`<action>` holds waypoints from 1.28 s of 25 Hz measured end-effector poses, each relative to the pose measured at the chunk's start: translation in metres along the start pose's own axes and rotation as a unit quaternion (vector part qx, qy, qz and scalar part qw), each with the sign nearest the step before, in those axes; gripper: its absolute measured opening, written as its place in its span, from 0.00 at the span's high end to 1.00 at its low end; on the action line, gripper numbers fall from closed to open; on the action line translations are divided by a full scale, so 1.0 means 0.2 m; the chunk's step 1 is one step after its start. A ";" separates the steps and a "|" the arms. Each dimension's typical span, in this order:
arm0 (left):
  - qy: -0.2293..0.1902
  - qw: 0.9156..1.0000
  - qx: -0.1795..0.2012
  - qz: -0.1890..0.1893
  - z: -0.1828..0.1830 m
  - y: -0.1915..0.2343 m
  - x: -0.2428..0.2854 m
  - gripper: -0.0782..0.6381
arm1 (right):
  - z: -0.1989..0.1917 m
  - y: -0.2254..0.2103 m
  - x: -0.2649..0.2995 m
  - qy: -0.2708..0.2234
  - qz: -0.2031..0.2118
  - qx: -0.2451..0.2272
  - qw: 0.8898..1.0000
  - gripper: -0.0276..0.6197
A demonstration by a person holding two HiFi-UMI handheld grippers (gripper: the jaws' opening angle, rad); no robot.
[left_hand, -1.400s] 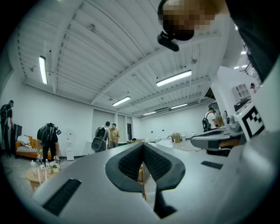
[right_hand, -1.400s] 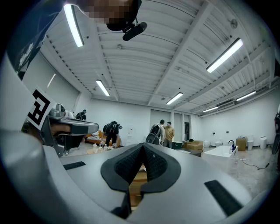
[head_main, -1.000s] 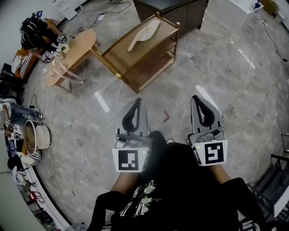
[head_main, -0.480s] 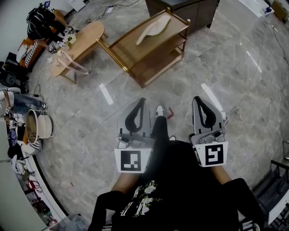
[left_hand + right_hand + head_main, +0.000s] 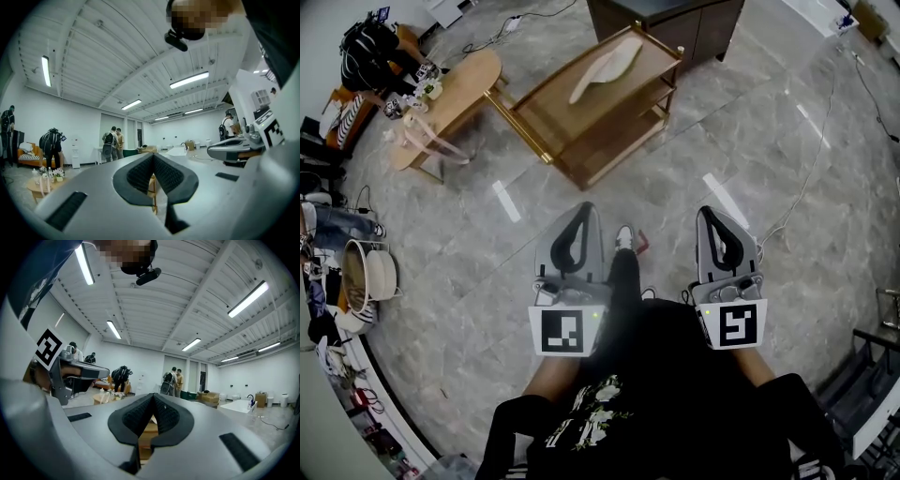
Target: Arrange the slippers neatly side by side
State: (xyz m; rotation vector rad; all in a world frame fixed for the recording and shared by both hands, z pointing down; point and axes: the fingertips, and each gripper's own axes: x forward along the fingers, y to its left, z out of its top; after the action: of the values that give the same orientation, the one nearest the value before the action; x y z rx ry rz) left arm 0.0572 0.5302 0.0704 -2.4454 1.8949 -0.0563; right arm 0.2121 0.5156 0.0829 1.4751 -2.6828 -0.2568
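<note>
**Head view.** The person stands on the marble floor (image 5: 750, 150) with the left tongs (image 5: 584, 210) and the right tongs (image 5: 710, 214) carried at waist height. Both point level and forward, which reads as a carrying posture rather than a working one. Each pair is pressed together with nothing in it, sensible enough when nothing lies within reach.

The slipper (image 5: 602, 71) lies on the top shelf of the wooden rack (image 5: 548, 111), straight ahead and well apart from both tongs. It shows as one long pale shape, and I cannot tell whether it is a single slipper or two overlapping. An oval worktop (image 5: 455, 98) with small things on it stands just left of the rack, and a dark cabinet (image 5: 666, 23) stands behind it. By my reading the arranging has not begun. The gap must first be crossed, and the tongs must part before they can take anything.

**Left gripper view.** The dark ribbed pads meet at their tips. Only the hollow beneath them is open, and a wooden leg of the rack shows through it. The camera looks level across the room, so the slipper itself cannot be made out. The right tongs sit at the right edge, and people stand far off by the wall.

**Right gripper view.** It is the same here — pads together, holding nothing, with pale wood of the rack framed in the hollow below. The left tongs show at the left edge, so the two are held parallel and aimed at the rack.
</note>
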 end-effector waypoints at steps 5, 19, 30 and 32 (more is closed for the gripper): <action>-0.001 1.000 0.004 0.001 0.02 0.07 0.10 0.89 | 0.03 -0.02 0.14 -0.003 0.010 -0.004 1.000 0.96; -0.005 1.000 0.005 -0.017 0.03 0.28 0.45 0.89 | 0.02 -0.12 0.51 0.001 -0.008 0.008 1.000 0.96; -0.013 0.999 0.001 -0.037 0.04 0.44 0.70 0.89 | 0.06 -0.19 0.79 -0.009 -0.019 0.018 1.000 0.96; -0.012 0.999 0.002 -0.040 0.03 0.47 0.75 0.89 | 0.04 -0.19 0.84 -0.005 -0.019 0.025 0.999 0.96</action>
State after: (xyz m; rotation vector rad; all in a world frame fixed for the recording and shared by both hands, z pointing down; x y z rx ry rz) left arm 0.0042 0.3625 0.0584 -2.5065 1.7856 -0.0350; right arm 0.1531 0.3552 0.0649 1.5435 -2.6901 -0.2005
